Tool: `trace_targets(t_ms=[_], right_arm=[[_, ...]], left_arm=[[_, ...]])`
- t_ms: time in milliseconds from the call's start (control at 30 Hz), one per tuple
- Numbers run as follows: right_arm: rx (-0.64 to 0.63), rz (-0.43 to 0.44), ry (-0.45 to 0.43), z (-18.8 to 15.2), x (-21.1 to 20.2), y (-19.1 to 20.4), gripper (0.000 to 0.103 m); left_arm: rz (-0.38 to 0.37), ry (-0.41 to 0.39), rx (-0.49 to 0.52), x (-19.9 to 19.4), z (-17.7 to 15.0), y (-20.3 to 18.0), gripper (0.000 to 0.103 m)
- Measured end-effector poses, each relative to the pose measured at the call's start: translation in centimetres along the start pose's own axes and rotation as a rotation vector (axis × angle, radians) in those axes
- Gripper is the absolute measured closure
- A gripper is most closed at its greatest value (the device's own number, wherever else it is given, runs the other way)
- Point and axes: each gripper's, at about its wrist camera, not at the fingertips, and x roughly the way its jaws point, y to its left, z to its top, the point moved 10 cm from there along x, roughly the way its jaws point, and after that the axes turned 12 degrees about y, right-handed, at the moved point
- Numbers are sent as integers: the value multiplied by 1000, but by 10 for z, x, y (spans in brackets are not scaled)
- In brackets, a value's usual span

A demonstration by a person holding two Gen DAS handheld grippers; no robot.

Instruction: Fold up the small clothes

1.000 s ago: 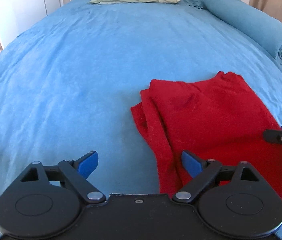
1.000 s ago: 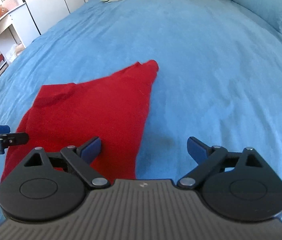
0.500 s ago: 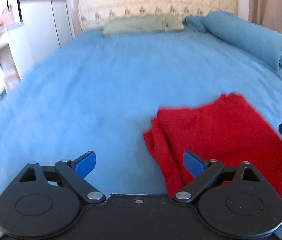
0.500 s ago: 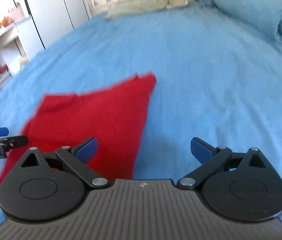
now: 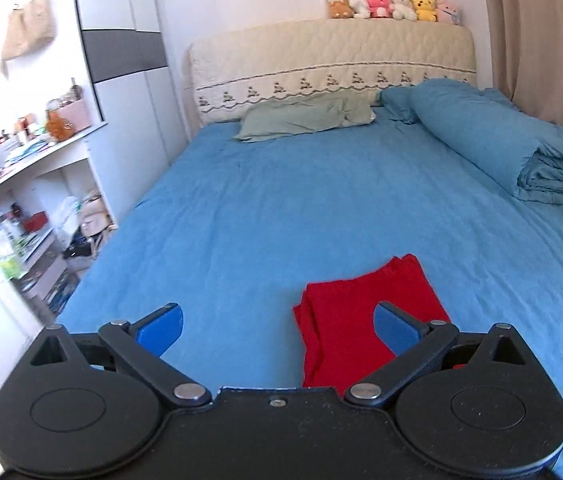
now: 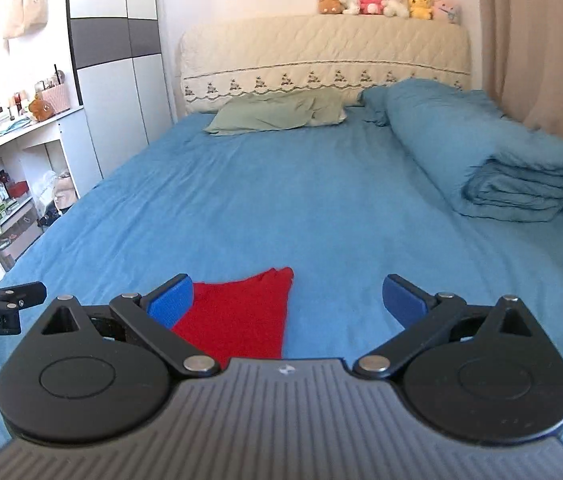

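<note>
Blue bed sheet (image 5: 281,208) with a folded red garment (image 5: 345,320) near its foot edge.
Both the left gripper (image 5: 277,326) and right gripper (image 6: 287,300) hover with fingers spread wide, holding nothing. Open shelves (image 5: 9,216) along the bed's left edge hold what look like bottles and boxes; plush toys (image 6: 387,2) line the headboard (image 6: 321,64).

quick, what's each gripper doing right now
Left gripper: open, holding nothing, above the red cloth.
Right gripper: open, holding nothing.
</note>
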Motion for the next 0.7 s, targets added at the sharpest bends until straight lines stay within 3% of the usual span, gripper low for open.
trace_targets(t_ms=[267,467,700], right_arm=[[-34,-82,79,-63,-66,11,0],[-10,-90,179,-111,-71,16,0],[-18,-97,242,-142,-66,24,0]], left_arm=[[0,51,-63,-38,-56,3,0],[-39,101,-78,-46,-93,3,0],[-42,94,-90,-51,-103,5,0]])
